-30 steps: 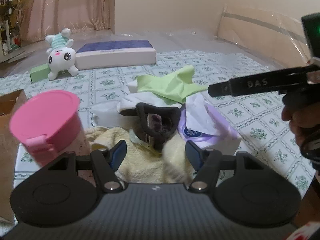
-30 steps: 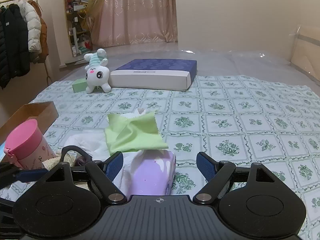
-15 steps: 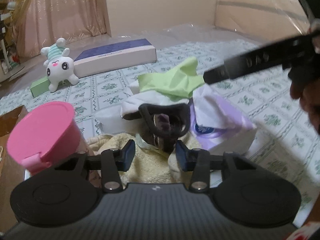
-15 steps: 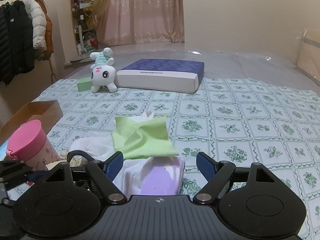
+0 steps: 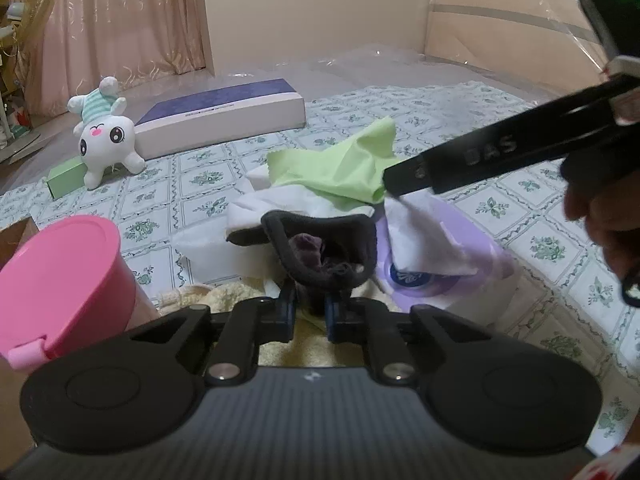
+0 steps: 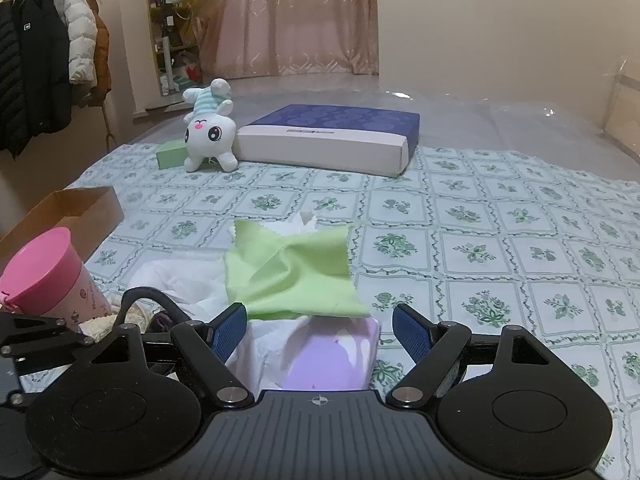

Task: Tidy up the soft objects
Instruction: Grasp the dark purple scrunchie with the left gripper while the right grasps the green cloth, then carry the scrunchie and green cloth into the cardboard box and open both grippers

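1. The left gripper (image 5: 310, 312) is clenched on a dark sock (image 5: 320, 248); the sock sits just in front of the purple tissue pack (image 5: 448, 272), over a cream towel (image 5: 224, 296).
2. The right gripper (image 6: 318, 334) is spread wide, grasping nothing, hovering above the tissue pack (image 6: 336, 360).
3. A green cloth (image 6: 292, 272) lies on the pack's far end; a pink cup (image 6: 44, 280) stands left of the pack; a plush bunny (image 6: 210, 128) sits well beyond it.

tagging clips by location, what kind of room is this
Probably a bedroom at home: a clothes rack with hanging padded coats, long pink curtains, and a mattress under a green floral quilted cover strewn with soft things.
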A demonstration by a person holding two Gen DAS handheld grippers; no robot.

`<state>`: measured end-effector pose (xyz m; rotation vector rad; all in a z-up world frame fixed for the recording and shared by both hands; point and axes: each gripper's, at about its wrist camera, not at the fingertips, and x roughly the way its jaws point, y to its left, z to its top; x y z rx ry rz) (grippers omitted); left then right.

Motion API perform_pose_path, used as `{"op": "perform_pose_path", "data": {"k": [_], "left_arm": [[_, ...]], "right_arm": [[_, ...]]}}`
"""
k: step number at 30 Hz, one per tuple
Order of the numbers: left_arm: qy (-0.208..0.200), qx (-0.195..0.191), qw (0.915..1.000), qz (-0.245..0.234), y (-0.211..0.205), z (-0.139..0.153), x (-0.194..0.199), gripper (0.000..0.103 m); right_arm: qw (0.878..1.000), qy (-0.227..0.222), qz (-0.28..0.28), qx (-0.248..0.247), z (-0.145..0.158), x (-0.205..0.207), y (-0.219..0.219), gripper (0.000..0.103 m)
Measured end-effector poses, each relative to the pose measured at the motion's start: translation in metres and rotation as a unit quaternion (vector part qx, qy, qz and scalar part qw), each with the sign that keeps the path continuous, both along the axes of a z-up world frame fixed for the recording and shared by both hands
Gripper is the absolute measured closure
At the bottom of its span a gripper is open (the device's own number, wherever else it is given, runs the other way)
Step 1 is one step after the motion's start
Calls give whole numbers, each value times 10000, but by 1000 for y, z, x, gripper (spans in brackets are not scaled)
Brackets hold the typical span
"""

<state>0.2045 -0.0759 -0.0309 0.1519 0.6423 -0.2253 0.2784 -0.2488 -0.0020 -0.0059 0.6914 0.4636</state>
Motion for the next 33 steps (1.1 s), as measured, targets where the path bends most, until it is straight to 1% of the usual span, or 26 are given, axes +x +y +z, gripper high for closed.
{"op": "perform_pose_path", "data": {"k": [4,8,13,15,17,18,19,20,21,22,23,29,33], "left_arm": [[-3,-26,10000,-31,1,6,-5,93],[-33,-147,9999,-17,7,15,-13,94],[-81,-241,9997,-20,13,26,-25,94],[-63,-290,9996,-20,15,29,-29,94],[-60,-330,9994,-10,18,31,-33,94],[-65,-335,9994,-9,19,32,-36,94],[-59,-348,9994,-12,21,33,-38,94],[-58,-373,9993,-6,23,34,-40,94],[-58,-392,9992,-6,24,35,-42,94],[-63,-397,9992,-1,25,35,-43,94],[-68,-406,9992,5,26,36,-45,94],[-76,-474,9988,24,32,40,-56,94],[-88,-517,9986,39,36,45,-67,94]], "right_arm": [[10000,-38,50,-9,0,6,7,23],[9999,-88,112,-22,1,18,16,23],[9997,-55,193,-153,-6,35,33,23],[9994,-48,247,-217,-9,38,38,37],[9992,-8,270,-283,-12,39,42,61],[9992,-8,270,-292,-13,38,43,67],[9992,-23,255,-296,-12,37,43,80],[9992,-47,233,-311,-11,35,43,89],[9993,-93,196,-314,-8,31,43,90],[9993,-133,169,-302,-6,28,42,95],[9993,-174,147,-283,-2,24,41,96],[9988,-476,-74,-89,30,-8,29,98],[9980,-579,-171,211,51,-31,18,98]]}}
